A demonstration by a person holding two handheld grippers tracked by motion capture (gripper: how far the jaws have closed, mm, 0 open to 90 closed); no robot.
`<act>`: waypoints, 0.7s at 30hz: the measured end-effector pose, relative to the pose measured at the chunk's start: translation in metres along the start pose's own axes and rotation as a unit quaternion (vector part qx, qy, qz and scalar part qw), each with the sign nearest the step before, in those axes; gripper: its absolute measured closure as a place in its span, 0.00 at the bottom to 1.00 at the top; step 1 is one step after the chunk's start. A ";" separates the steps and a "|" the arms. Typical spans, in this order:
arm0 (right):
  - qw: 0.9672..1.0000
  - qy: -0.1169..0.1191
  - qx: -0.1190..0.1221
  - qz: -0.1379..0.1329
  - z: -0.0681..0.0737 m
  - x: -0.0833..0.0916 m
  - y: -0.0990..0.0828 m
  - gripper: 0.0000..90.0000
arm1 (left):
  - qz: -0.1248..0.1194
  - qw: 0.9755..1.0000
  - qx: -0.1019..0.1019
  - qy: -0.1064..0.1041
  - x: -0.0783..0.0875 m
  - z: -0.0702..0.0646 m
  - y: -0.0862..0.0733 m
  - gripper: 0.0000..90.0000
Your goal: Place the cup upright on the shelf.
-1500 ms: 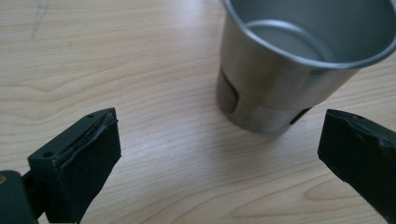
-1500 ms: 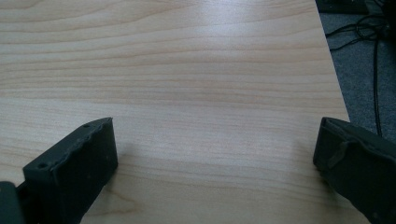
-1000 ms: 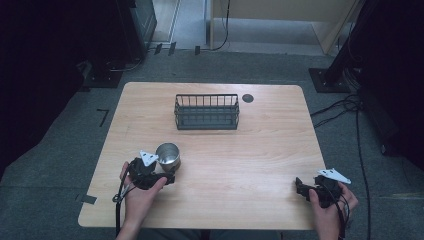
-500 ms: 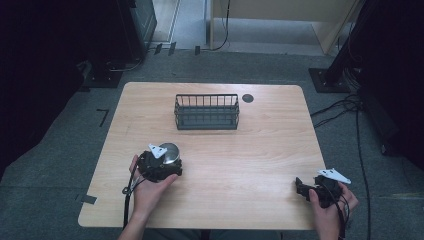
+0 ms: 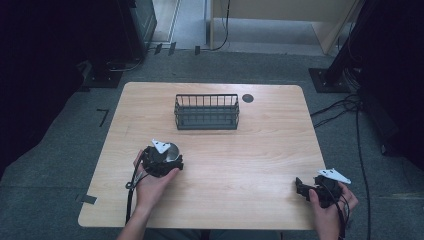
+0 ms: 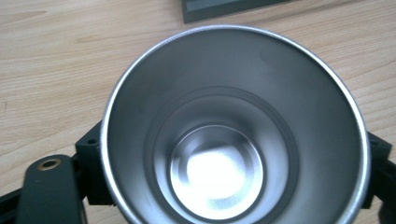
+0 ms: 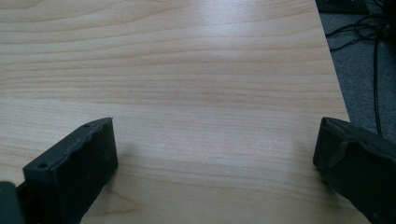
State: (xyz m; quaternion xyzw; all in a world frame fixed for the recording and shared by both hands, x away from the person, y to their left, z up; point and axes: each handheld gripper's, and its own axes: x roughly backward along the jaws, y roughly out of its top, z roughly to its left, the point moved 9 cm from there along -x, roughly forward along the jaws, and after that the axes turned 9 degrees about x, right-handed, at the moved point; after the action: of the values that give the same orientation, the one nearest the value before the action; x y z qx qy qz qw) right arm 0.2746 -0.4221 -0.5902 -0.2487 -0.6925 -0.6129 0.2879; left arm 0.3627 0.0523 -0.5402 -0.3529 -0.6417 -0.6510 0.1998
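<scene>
Holding a round, empty stainless-steel cup (image 6: 233, 126) near-left on the pale wooden table (image 5: 250, 160), our left gripper (image 5: 161, 159) risks slippage on smooth metal; right gripper (image 7: 215, 168) gapes, empty.

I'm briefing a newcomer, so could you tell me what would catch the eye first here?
The shiny steel cup, seen from above between the left gripper's jaws near the table's left front. Next, the wire basket at the back centre, and the right gripper, open, at the front right corner.
</scene>
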 end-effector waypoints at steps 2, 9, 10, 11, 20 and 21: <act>1.000 0.000 0.000 0.000 0.000 0.000 0.000 0.00 | 0.003 1.000 -0.002 -0.001 0.000 0.000 0.000 0.18; 1.000 0.000 0.000 0.000 0.000 0.000 0.000 0.00 | -0.001 1.000 -0.010 -0.008 0.006 -0.001 0.003 0.21; 1.000 0.000 0.000 0.000 0.000 0.000 0.000 0.00 | 0.000 1.000 -0.011 -0.009 0.007 -0.001 0.004 0.21; 1.000 0.000 0.000 0.000 0.000 0.000 0.000 0.00 | 0.000 1.000 -0.012 -0.010 0.008 -0.001 0.005 0.21; 1.000 0.000 0.000 0.000 0.000 0.000 0.000 0.00 | -0.008 1.000 -0.016 -0.021 0.012 -0.007 0.019 0.21; 1.000 0.000 0.000 0.000 0.000 0.000 0.000 0.00 | -0.009 1.000 -0.017 -0.023 0.012 -0.008 0.021 0.21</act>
State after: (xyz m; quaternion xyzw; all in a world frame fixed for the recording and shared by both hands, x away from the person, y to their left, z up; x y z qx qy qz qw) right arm 0.2746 -0.4221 -0.5903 -0.2489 -0.6926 -0.6128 0.2879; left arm 0.3683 0.0451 -0.5162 -0.3652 -0.6381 -0.6553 0.1734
